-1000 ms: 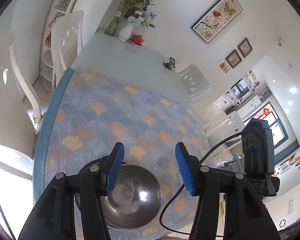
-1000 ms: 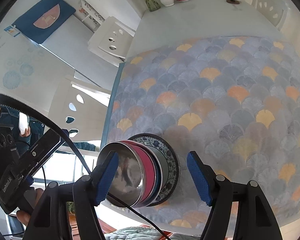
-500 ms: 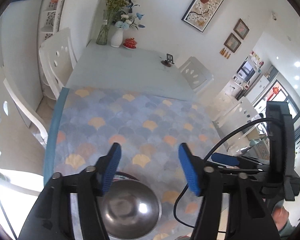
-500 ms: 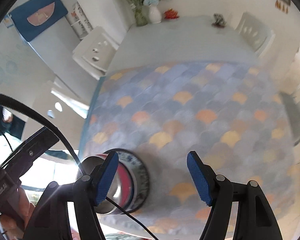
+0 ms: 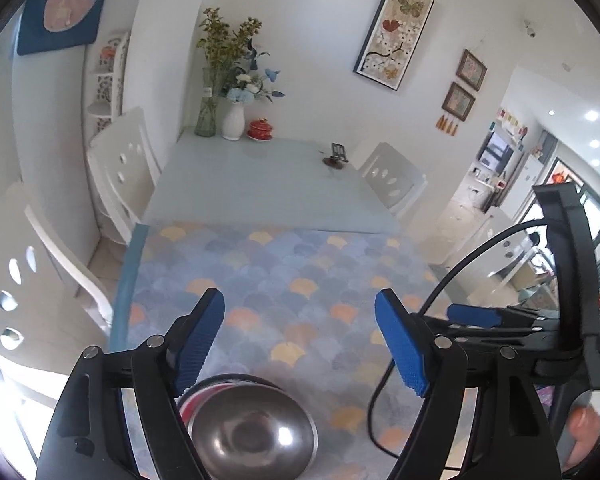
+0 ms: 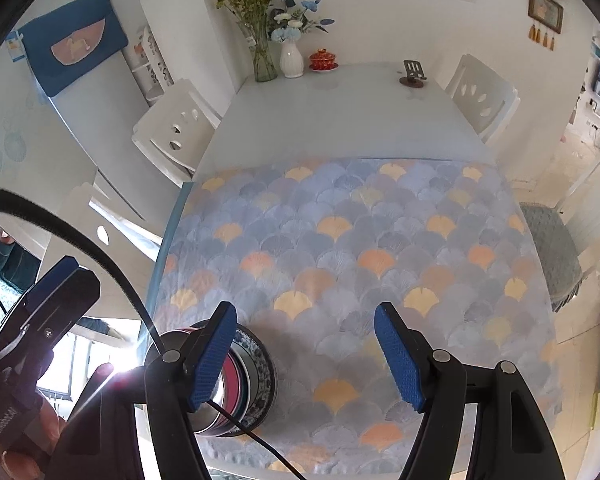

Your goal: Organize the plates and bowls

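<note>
Steel bowl (image 5: 252,436) tops the nested stack (image 6: 244,384) at 7 o'clock — likely done; left gripper (image 5: 300,344), jaws just widening, and right gripper (image 6: 306,354) both spread, empty.

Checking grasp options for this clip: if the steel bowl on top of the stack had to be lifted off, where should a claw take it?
By the rim of the steel bowl, from above. It sits upright, nested in the stack, so its walls are largely hidden; only the thin rim stands clear for one finger inside and one outside.
</note>
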